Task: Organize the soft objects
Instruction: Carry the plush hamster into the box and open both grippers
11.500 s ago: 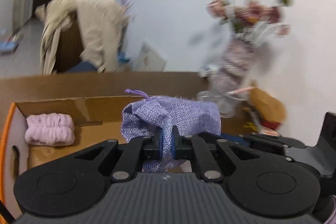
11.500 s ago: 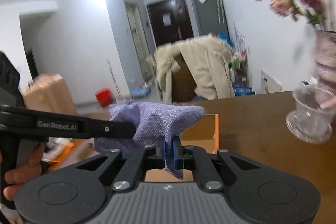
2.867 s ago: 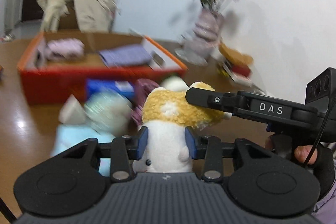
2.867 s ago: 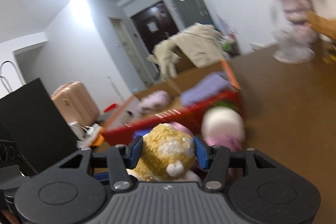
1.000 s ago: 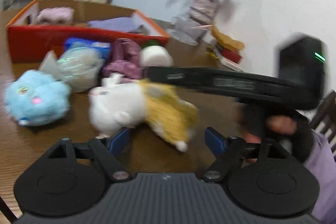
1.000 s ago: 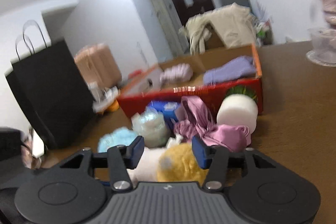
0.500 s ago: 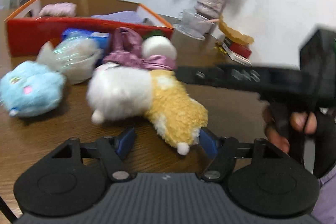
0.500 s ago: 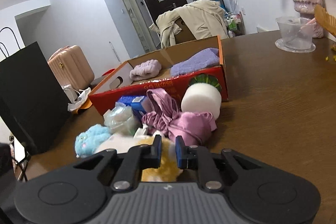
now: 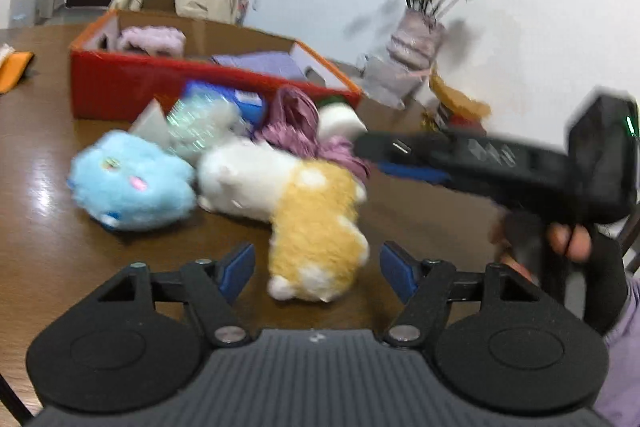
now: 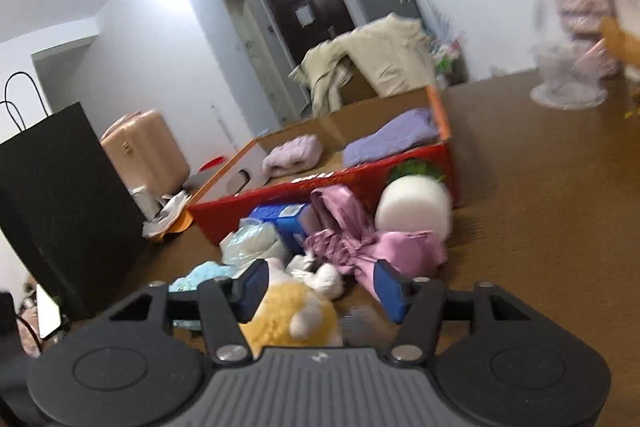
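A yellow and white plush toy [image 9: 308, 211] lies on the brown table, its yellow end between the open fingers of my left gripper [image 9: 318, 267]. My right gripper [image 10: 320, 287] is open too, just above the same plush toy [image 10: 288, 319]; it also shows in the left wrist view [image 9: 396, 157], hovering at the right. A blue plush [image 9: 128, 181] lies left of the toy. A purple satin cloth [image 10: 360, 239], a white round plush [image 10: 414, 207] and a clear bag [image 10: 252, 241] lie before the red box [image 10: 320, 183], which holds a pink towel [image 10: 294, 155] and a lilac pouch [image 10: 388, 139].
A vase of pink flowers [image 9: 416, 39] and a clear cup [image 10: 568, 75] stand at the table's far right. A black paper bag [image 10: 60, 207] stands to the left. A coat-draped chair [image 10: 368, 63] is behind the table.
My right gripper has opened from shut and sits over the toy's yellow end. The toy has turned, yellow end toward my left gripper, which stayed open.
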